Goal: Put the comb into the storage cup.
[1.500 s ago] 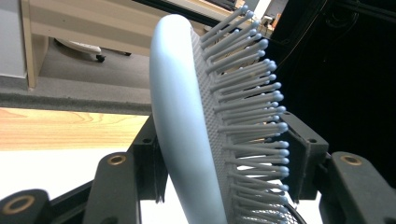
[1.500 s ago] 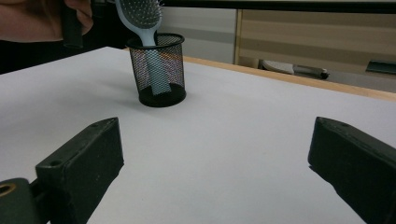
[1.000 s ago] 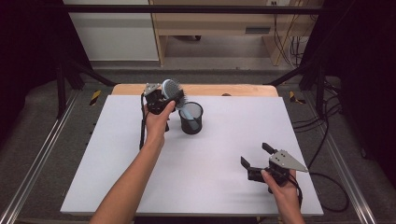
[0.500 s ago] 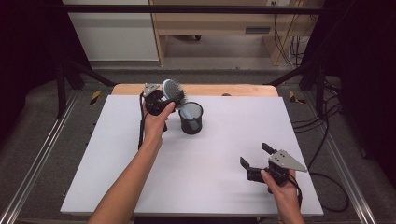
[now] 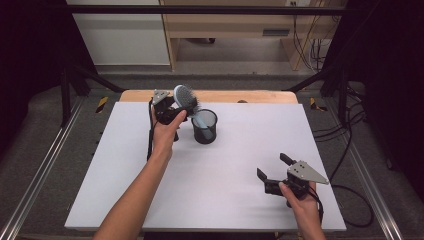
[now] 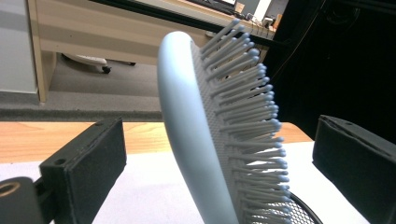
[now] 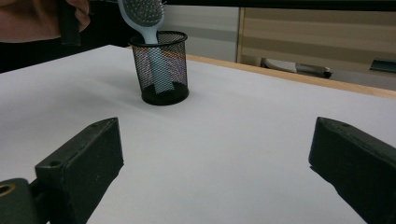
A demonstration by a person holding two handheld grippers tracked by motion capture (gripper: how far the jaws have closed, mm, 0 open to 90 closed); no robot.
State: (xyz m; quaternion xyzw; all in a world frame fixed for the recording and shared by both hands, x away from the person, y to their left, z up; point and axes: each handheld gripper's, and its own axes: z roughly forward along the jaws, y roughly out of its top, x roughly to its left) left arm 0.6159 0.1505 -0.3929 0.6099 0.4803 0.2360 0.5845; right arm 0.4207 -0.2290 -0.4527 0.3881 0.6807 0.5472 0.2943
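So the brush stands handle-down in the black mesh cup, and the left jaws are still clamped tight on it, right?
Not quite. The brush does stand handle-down in the cup, but the left gripper has just been opening: the left gripper view shows gaps between the brush and both jaws.

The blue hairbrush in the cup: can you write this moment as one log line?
pale blue plastic hairbrush: handle down in black mesh cup, leaning | left gripper: jaws just opened, clear of brush | right gripper: open, empty

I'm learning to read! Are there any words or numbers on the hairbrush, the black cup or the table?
None: no words, numbers or signs can be read on the hairbrush, the black mesh cup or the white table.
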